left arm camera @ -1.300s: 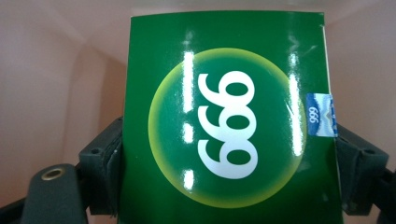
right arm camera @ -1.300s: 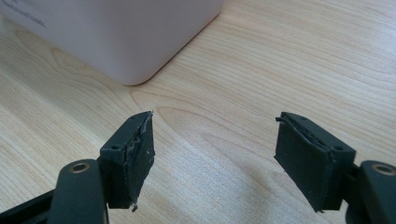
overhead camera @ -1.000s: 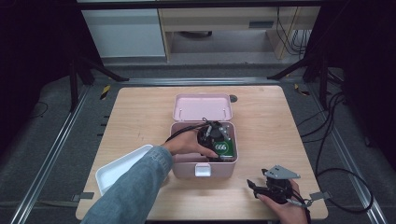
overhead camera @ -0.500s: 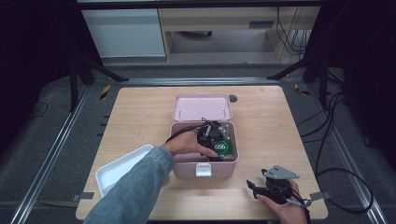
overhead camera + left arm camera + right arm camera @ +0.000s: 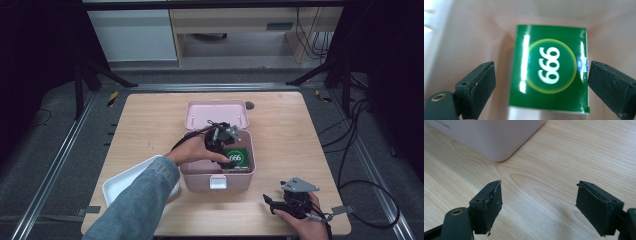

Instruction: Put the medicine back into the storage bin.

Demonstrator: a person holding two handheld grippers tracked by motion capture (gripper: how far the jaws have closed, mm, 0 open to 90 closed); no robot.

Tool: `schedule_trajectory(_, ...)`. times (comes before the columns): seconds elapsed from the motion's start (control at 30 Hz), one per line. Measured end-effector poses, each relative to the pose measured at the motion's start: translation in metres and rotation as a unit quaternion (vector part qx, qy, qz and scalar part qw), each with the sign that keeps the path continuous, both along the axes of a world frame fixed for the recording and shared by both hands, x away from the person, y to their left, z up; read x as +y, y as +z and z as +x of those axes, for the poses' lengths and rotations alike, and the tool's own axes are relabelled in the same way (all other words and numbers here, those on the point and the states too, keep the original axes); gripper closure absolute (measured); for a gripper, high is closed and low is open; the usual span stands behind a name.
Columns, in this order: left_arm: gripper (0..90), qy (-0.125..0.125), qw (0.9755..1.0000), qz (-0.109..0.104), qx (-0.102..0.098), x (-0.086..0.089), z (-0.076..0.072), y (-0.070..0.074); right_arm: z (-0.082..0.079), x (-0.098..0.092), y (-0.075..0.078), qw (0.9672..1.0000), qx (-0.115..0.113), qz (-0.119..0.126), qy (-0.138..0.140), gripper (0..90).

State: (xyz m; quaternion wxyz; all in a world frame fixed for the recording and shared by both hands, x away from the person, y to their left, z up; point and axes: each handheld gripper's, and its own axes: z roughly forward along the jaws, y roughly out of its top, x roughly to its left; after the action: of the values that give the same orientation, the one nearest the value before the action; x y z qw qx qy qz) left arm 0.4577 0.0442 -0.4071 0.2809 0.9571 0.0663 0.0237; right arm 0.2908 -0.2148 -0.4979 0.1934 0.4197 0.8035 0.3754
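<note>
**Green packet lay in the pink box, both grippers released**

The left gripper [image 5: 226,150] hung inside the open pink box [image 5: 200,172], which stood near the middle of the tabletop [image 5: 150,115] with its lid [image 5: 216,112] thrown back toward the far edge. Its jaws had just been opening. In the left gripper view they stood apart on either side of the green packet [image 5: 550,67], the left jaw clear of the packet's edge and the right one just beside it; I could not tell whether that one touched. The packet, glossy green with white numerals in a yellow-ringed circle, lay flat on the box floor, close to the wall on the box's right side. Seen from the high view, it sat in the near right part of the box, just beside the gripper's tips.

The right gripper [image 5: 280,205] rested low over the near right corner of the tabletop, held in the person's right hand [image 5: 305,227]. Its jaws had also just been opening and stood wide with nothing between them but bare wood. A rounded corner of the pink box showed ahead of it in the right gripper view.

A white tray [image 5: 120,182] lay at the near left edge of the tabletop, partly under the person's denim sleeve [image 5: 140,205].
</note>
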Motion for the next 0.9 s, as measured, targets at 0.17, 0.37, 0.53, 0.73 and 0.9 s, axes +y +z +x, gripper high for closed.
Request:
schedule_trajectory(0.17, 5.9, 0.026, 0.9991, -0.031, -0.012, 0.017, -0.005, 0.020, -0.001, 0.002, 0.000, 1.0000, -0.001, -0.004, -0.001, 20.2)
schedule_trajectory(0.37, 6.2, 0.068, 0.9955, -0.053, -0.040, 0.052, -0.016, 0.044, 0.000, 0.002, 0.002, 1.0000, -0.005, -0.003, -0.001, 19.9)
schedule_trajectory(0.53, 6.6, 0.121, 0.9890, -0.059, -0.061, 0.093, -0.018, 0.057, 0.000, 0.002, 0.002, 1.0000, -0.007, -0.004, -0.004, 20.2)
schedule_trajectory(0.73, 8.1, 0.164, 0.9822, -0.064, -0.065, 0.144, -0.024, 0.060, 0.001, 0.003, 0.002, 0.9999, -0.009, -0.003, -0.005, 20.8)
schedule_trajectory(0.9, 6.9, 0.186, 0.9765, -0.078, -0.074, 0.180, -0.035, 0.062, 0.001, 0.002, 0.002, 0.9999, -0.011, -0.002, -0.009, 21.6)
